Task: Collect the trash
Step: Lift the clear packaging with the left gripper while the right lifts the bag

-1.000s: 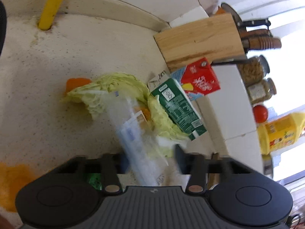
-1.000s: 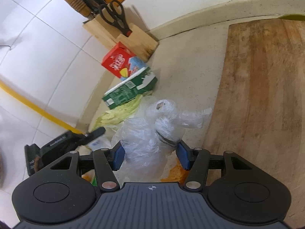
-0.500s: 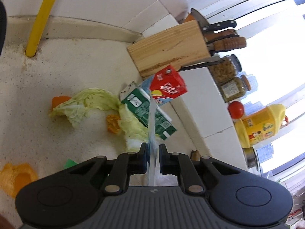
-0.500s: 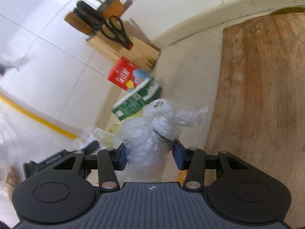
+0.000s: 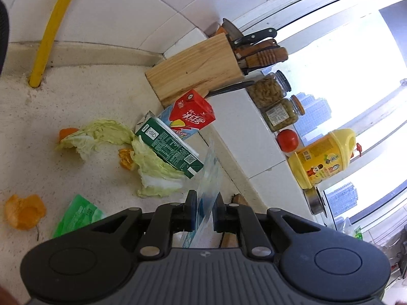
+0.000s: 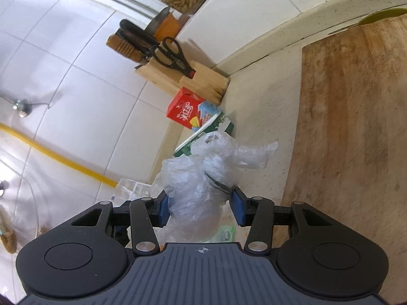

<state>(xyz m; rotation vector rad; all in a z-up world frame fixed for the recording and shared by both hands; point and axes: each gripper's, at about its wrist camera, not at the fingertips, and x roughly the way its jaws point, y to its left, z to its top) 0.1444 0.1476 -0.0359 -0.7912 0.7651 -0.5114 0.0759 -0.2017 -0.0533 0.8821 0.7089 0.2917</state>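
My left gripper (image 5: 204,209) is shut on a clear plastic wrapper (image 5: 209,175) with blue print, lifted above the counter. Below it lie cabbage leaves (image 5: 155,172), a green carton (image 5: 169,147), a red carton (image 5: 192,114), orange peels (image 5: 24,211) and a green packet (image 5: 76,216). My right gripper (image 6: 202,206) is shut on a crumpled clear plastic bag (image 6: 203,178), held above the counter. Beyond the bag I see the red carton (image 6: 185,108) and part of the green carton (image 6: 216,124).
A wooden knife block (image 5: 195,68) stands in the corner by the tiled wall. Jars (image 5: 279,111), a tomato (image 5: 287,139) and a yellow bottle (image 5: 323,160) line the window ledge. A large wooden cutting board (image 6: 356,132) lies to the right. A yellow pipe (image 5: 51,30) runs up the wall.
The left gripper closed on the plastic wrapper and raised it off the cabbage pile. The right gripper rose and tilted while holding its bag.
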